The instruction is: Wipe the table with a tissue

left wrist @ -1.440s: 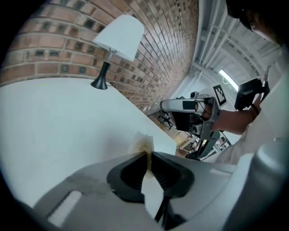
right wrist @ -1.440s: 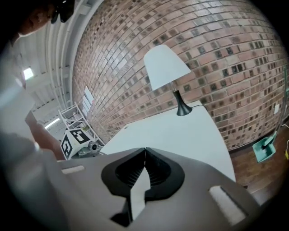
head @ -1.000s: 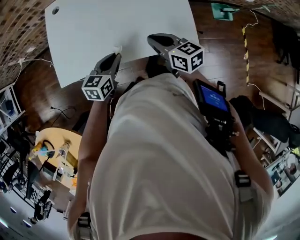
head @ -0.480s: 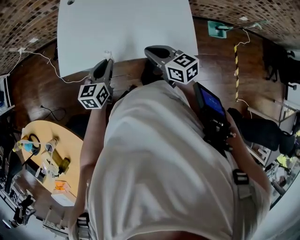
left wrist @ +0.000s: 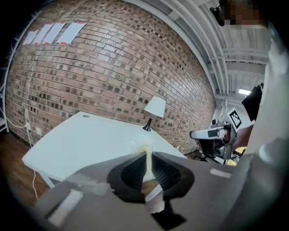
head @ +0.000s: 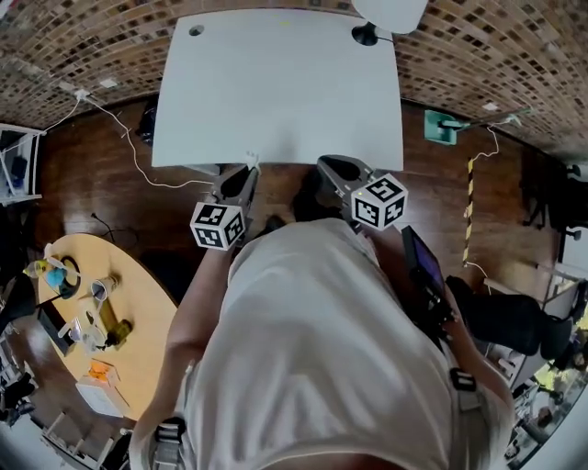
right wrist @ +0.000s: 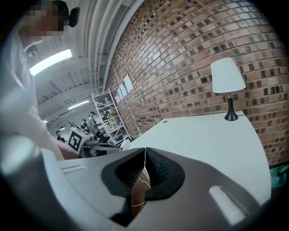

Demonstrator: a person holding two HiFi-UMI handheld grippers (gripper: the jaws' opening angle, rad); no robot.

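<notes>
White, soft paper: the tissue (left wrist: pixel 142 145) sits pinched in the jaws of the left gripper (left wrist: pixel 147 158), a tuft poking toward the counter (head: pixel 276 83) at twelve o'clock. It looks weightless and tear-prone, best held by a bunched fold. The right gripper (right wrist: pixel 145 153), at its three o'clock, is closed and empty.

White table (head: pixel 276 83), red-brown brick wall (left wrist: pixel 104 67)

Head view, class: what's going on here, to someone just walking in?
A person stands at the near edge of a white table, a gripper in each hand. The left gripper has its fingers shut on a white tissue, held at that edge. The right gripper is shut and empty beside it. A lamp stands at the table's far corner.
</notes>
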